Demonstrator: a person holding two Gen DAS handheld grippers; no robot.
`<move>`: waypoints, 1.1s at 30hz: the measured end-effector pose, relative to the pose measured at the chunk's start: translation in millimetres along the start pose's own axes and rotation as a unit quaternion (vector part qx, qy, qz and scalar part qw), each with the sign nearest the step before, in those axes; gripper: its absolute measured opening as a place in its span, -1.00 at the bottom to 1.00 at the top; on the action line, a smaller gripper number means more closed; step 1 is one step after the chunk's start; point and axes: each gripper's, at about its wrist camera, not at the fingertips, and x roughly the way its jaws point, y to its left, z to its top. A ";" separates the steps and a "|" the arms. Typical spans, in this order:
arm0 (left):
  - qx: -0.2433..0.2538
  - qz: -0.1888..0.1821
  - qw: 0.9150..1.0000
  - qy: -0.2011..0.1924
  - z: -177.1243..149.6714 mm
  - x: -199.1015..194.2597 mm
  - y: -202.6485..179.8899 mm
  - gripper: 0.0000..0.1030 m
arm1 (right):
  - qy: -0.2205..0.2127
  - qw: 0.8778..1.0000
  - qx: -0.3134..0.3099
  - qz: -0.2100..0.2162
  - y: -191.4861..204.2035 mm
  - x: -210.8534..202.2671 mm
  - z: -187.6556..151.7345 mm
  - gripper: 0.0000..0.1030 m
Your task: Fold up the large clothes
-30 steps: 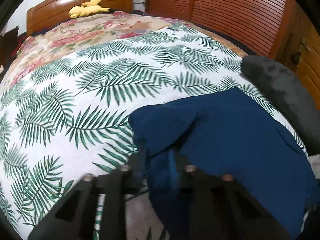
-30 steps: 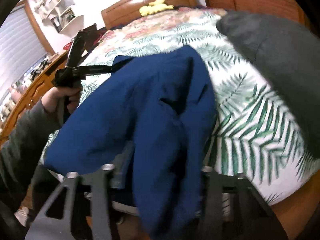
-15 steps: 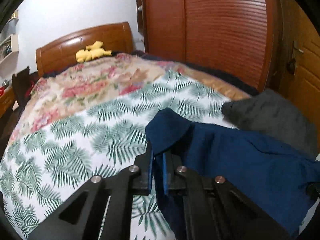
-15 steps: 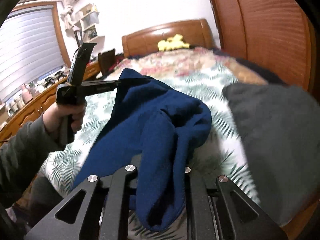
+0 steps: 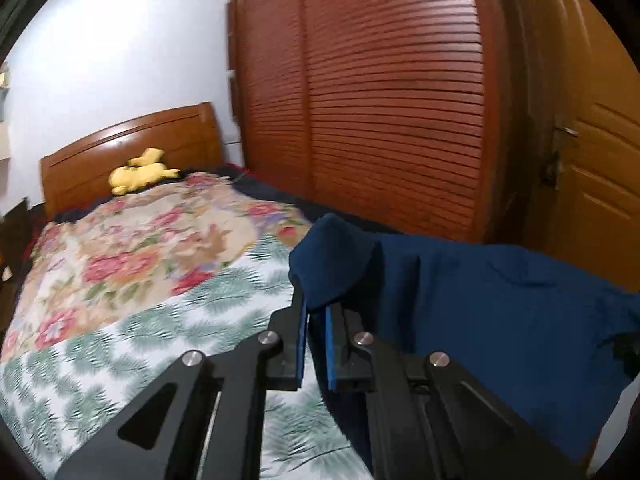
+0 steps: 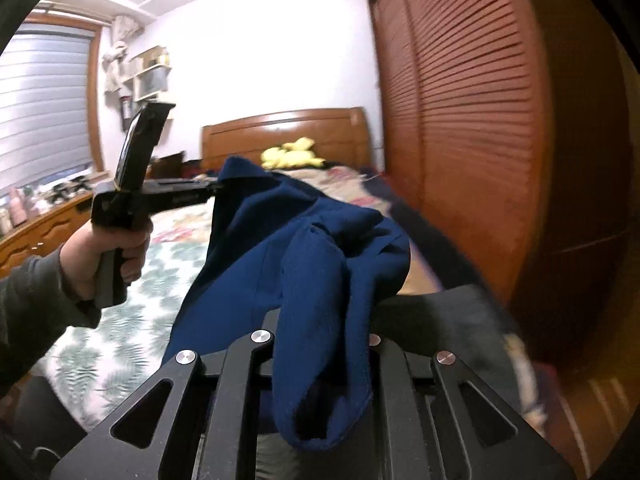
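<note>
A navy blue garment (image 5: 500, 320) hangs in the air above the bed, stretched between my two grippers. My left gripper (image 5: 316, 320) is shut on one corner of it, the cloth bunched over the blue pads (image 5: 330, 344). In the right wrist view the garment (image 6: 280, 264) drapes down between the black fingers (image 6: 248, 364) of my right gripper (image 6: 320, 344), which is shut on a thick fold that hides its tips. The left gripper (image 6: 214, 190) shows there too, held up by a hand (image 6: 108, 256) and pinching the far corner.
Below lies a bed with a palm-leaf sheet (image 5: 120, 360) and a floral quilt (image 5: 140, 252). A yellow plush toy (image 5: 138, 172) sits by the wooden headboard (image 6: 280, 128). A dark grey garment (image 6: 440, 320) lies at the right. Louvred wardrobe doors (image 5: 400, 120) stand alongside.
Both grippers have risen, lifting the navy garment off the bed. The right gripper's jaws have closed tighter on its fold. Both views now look more level.
</note>
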 end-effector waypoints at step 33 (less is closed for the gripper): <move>0.056 -0.044 0.995 0.063 -93.0 -12.0 -44.3 -0.61 | 0.046 0.986 0.032 -0.155 -75.7 -10.4 -34.2 -0.02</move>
